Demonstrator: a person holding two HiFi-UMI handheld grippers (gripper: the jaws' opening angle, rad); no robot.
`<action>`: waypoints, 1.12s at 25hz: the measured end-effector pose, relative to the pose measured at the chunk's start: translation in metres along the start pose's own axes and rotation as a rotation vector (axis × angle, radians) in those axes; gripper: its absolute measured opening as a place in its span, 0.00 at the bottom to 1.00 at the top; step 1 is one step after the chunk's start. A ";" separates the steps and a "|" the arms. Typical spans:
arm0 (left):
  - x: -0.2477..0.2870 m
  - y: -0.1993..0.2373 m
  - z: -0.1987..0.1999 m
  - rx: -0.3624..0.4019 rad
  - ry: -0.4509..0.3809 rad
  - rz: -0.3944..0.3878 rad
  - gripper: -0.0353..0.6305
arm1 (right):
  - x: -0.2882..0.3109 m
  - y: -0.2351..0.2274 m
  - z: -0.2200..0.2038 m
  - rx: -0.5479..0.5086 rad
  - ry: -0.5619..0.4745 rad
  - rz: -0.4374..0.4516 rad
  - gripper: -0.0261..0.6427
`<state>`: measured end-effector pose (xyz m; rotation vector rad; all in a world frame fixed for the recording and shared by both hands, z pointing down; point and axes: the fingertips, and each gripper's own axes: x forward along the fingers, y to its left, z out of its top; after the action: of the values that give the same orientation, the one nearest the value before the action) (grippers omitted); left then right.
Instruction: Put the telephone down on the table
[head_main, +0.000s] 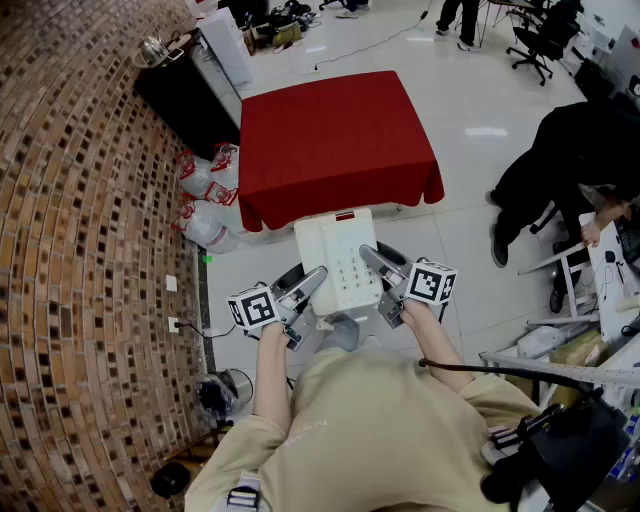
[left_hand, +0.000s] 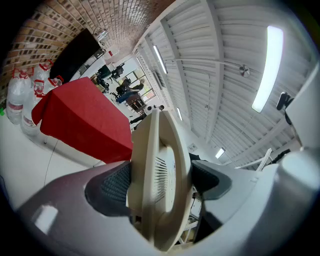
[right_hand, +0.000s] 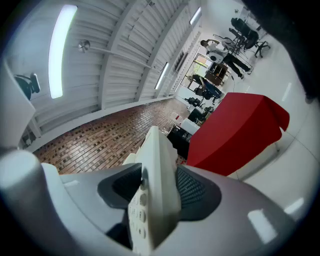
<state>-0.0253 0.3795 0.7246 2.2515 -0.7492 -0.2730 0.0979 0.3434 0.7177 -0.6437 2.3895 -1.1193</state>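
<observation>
A cream telephone (head_main: 338, 258) with a keypad is held in the air in front of the person, short of the red-covered table (head_main: 335, 140). My left gripper (head_main: 312, 285) is shut on its left edge and my right gripper (head_main: 375, 263) is shut on its right edge. In the left gripper view the telephone (left_hand: 157, 185) stands edge-on between the dark pads (left_hand: 116, 185), its vented underside showing. In the right gripper view the telephone (right_hand: 150, 200) is clamped between the jaws with its keys facing left, and the table (right_hand: 235, 132) lies beyond.
A brick wall (head_main: 80, 250) curves along the left. Water bottles (head_main: 205, 200) lie on the floor by the table's left side. A black cabinet (head_main: 190, 85) stands behind them. A person in black (head_main: 560, 160) bends at the right beside a cluttered white desk (head_main: 610, 270).
</observation>
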 end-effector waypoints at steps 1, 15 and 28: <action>0.012 -0.015 0.021 0.022 -0.009 -0.051 0.62 | 0.012 -0.004 0.006 -0.002 0.000 -0.001 0.35; 0.046 0.155 0.262 -0.065 -0.029 -0.074 0.62 | 0.292 -0.048 0.116 -0.084 0.007 0.047 0.35; 0.076 0.267 0.383 -0.158 -0.006 -0.104 0.62 | 0.440 -0.091 0.182 -0.093 0.032 0.064 0.33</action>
<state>-0.2331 -0.0374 0.6443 2.1426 -0.5934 -0.3758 -0.1348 -0.0670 0.6049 -0.5788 2.4837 -1.0042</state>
